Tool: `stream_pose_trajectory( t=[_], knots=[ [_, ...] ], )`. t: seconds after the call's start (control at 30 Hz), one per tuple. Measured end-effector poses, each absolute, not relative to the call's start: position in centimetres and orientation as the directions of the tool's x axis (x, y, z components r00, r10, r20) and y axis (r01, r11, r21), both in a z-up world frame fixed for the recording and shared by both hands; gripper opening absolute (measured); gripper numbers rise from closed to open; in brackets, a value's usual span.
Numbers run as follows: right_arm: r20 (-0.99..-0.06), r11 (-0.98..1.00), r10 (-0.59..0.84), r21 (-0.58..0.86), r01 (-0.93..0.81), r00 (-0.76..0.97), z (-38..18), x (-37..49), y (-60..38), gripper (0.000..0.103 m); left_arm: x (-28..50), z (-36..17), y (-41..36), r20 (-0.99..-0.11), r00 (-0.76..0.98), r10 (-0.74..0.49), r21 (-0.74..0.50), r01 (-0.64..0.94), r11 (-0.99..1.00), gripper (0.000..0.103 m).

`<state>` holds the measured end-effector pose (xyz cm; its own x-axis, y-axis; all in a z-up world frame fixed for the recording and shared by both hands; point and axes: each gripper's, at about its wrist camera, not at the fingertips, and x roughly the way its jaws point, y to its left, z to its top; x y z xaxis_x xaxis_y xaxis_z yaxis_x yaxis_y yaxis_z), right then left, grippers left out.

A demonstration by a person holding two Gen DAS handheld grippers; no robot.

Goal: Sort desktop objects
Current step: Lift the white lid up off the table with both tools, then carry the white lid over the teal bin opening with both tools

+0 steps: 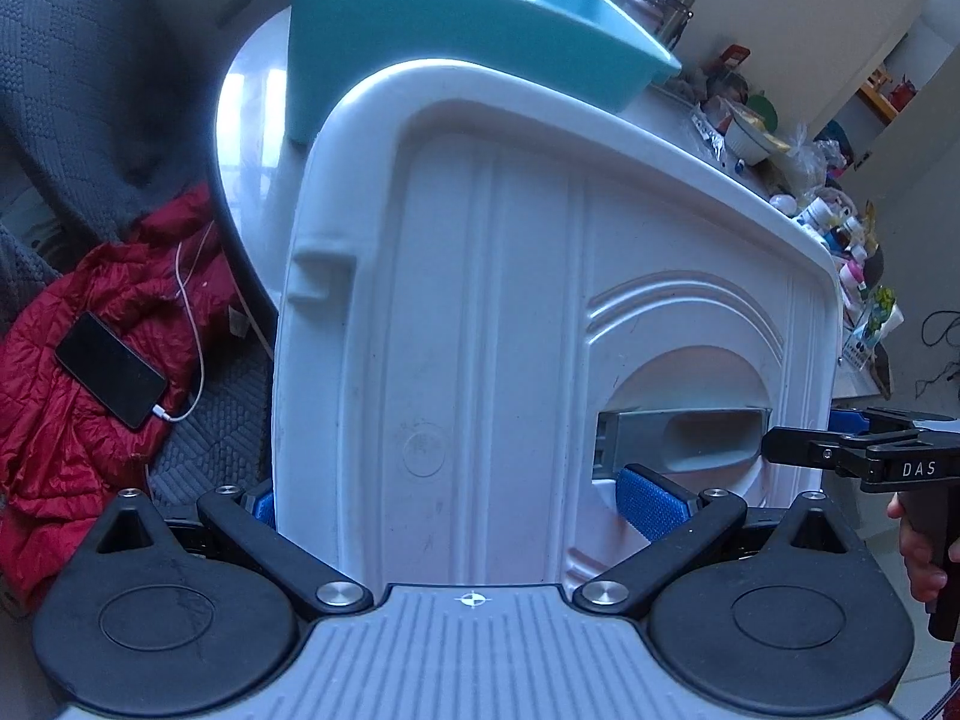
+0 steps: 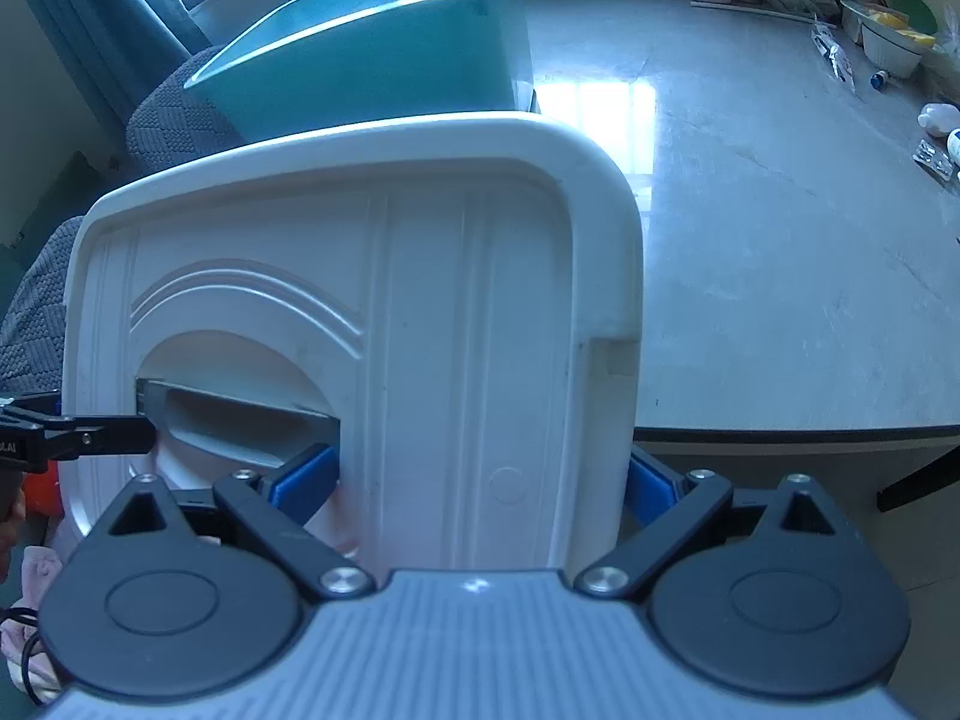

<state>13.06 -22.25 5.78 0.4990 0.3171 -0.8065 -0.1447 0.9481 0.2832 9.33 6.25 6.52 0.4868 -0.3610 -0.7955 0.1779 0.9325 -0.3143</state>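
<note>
A big white plastic lid (image 1: pixel 480 312) with a grey recessed handle (image 1: pixel 684 438) fills both views, held up on edge in front of a teal bin (image 1: pixel 456 24). My left gripper (image 1: pixel 459 507) is shut on the lid's one half, with one blue pad at the handle recess and the other at the lid's outer edge. My right gripper (image 2: pixel 480 480) is shut on the other half of the lid (image 2: pixel 420 330) in the same way, beside the handle (image 2: pixel 240 414). Each gripper shows at the edge of the other's view. The teal bin (image 2: pixel 372 60) stands open on the table.
The grey stone table (image 2: pixel 780 252) stretches right, its front edge (image 2: pixel 780 432) close by. Bottles, a bowl (image 2: pixel 891 48) and packets crowd its far side. To the left, a phone (image 1: pixel 111 369) on a cable lies on a red jacket (image 1: pixel 72 420) on a grey chair (image 1: pixel 78 90).
</note>
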Motion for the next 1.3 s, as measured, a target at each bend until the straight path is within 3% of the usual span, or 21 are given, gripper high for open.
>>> stream_pose_trajectory(
  t=[0.77, 1.3],
  knots=[
    [-0.823, 0.936, 0.352, 0.316, -0.155, 0.445, 7.2, 11.4, -21.2, 0.098, 7.8, 8.5, 8.7, -0.829, 0.445, -0.339, -0.311, 0.137, 0.941, 0.103],
    [-0.849, 0.936, 0.351, 0.299, -0.187, 0.395, 12.5, 12.8, -18.2, 0.098, 8.6, 12.3, 13.4, -0.850, 0.387, -0.356, -0.368, 0.048, 0.929, 0.103]
  ],
)
